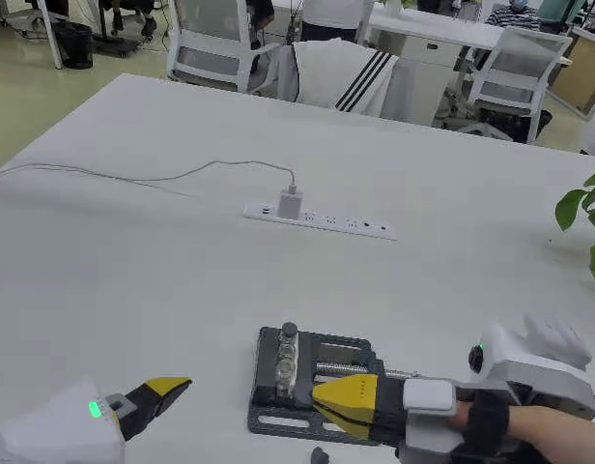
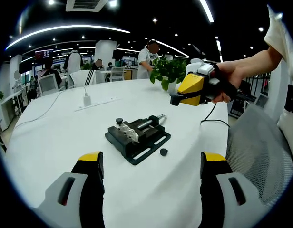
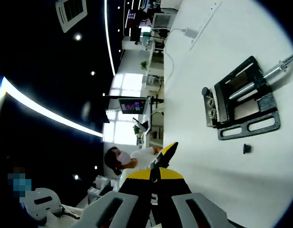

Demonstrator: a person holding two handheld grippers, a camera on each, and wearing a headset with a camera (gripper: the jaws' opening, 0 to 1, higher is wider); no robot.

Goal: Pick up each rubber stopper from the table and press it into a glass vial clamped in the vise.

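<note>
A black vise (image 1: 322, 387) near the table's front edge clamps a row of glass vials (image 1: 286, 362). The far vial carries a dark stopper (image 1: 290, 331). One loose rubber stopper (image 1: 320, 454) lies on the table just in front of the vise, also seen as a stopper (image 2: 163, 152) (image 3: 247, 148). My right gripper (image 1: 319, 394) (image 2: 176, 99) is shut with nothing in it and is held up in the air beside the vise (image 2: 137, 135). Low at the left, my left gripper (image 2: 151, 161) (image 1: 172, 391) is open and empty, facing the vise. The right gripper's (image 3: 163, 156) own jaws are closed together.
A white power strip (image 1: 322, 219) with a plugged charger and its cable lies across the middle of the table. A green plant (image 1: 589, 217) stands at the right edge. Chairs, desks and people are beyond the far edge.
</note>
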